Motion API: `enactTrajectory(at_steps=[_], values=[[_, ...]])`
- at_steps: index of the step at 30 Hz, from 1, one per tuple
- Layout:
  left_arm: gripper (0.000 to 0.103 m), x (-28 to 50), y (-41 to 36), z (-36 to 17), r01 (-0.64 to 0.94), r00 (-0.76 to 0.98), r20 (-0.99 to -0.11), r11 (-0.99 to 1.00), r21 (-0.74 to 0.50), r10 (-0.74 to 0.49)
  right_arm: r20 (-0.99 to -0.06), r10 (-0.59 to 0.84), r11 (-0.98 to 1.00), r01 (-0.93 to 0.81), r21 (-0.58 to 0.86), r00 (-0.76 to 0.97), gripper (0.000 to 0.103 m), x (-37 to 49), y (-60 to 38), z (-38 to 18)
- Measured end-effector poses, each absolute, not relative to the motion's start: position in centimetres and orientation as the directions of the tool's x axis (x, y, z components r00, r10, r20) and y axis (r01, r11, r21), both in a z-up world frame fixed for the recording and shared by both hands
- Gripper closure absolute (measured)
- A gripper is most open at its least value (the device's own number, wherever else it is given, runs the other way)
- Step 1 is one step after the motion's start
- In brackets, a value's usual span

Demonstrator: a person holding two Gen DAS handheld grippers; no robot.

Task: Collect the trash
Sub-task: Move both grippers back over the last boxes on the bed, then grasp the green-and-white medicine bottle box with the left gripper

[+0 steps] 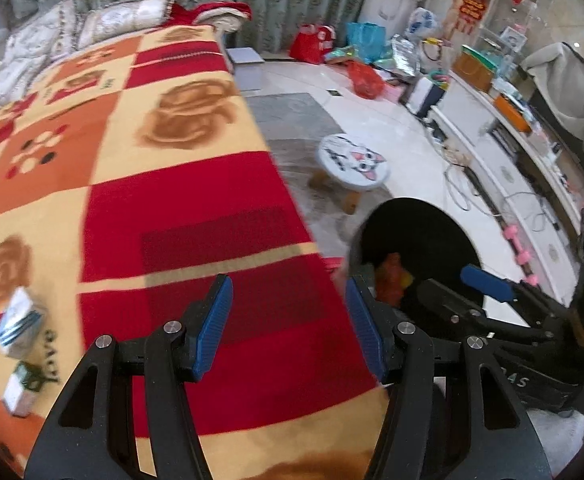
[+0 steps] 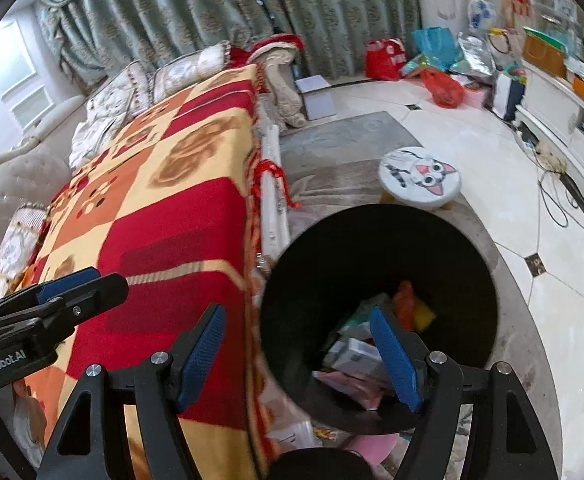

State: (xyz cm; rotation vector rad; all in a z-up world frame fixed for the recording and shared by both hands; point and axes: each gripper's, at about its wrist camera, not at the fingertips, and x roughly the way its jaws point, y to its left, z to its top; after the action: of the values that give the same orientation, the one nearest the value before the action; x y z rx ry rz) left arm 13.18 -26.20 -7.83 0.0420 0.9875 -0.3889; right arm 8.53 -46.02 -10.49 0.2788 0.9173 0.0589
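A black round trash bin (image 2: 300, 280) stands on the floor beside the blanket-covered table; it also shows in the left wrist view (image 1: 424, 232). Inside lie several pieces of trash: white boxes (image 2: 356, 356), an orange and yellow wrapper (image 2: 412, 308). My right gripper (image 2: 300, 356) is open and empty, over the bin's near rim. My left gripper (image 1: 288, 328) is open and empty above the red and yellow blanket (image 1: 172, 208). Two small cartons (image 1: 20, 324) lie on the blanket at the left wrist view's lower left.
A cat-face stool (image 2: 420, 176) stands beyond the bin on a grey rug (image 2: 344, 136). Bags and clutter (image 2: 440, 84) lie on the far floor. A white cabinet (image 2: 564, 120) with cables runs along the right. Cushions (image 1: 44, 40) sit behind the blanket. A pink item (image 2: 372, 448) lies by the bin.
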Motion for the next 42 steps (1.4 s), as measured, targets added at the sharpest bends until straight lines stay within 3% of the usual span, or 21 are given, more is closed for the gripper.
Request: enactTrajectory(at_steps=[28,42], values=[[0.045,9.8,-8.6,-7.8,0.130,0.544,-0.830,0.990,-0.060,-0.122,-0.799,0.315,0.947,-0.218,0.234,0.513,0.028,10.5,-30.0,-10.7],[0.044,10.0,-1.2,-13.1,0.129,0.458,-0.887,0.992,0.008,-0.052,-0.813,0.345,0.928,-0.300,0.221,0.469,0.027,10.8,-25.6,-11.0]])
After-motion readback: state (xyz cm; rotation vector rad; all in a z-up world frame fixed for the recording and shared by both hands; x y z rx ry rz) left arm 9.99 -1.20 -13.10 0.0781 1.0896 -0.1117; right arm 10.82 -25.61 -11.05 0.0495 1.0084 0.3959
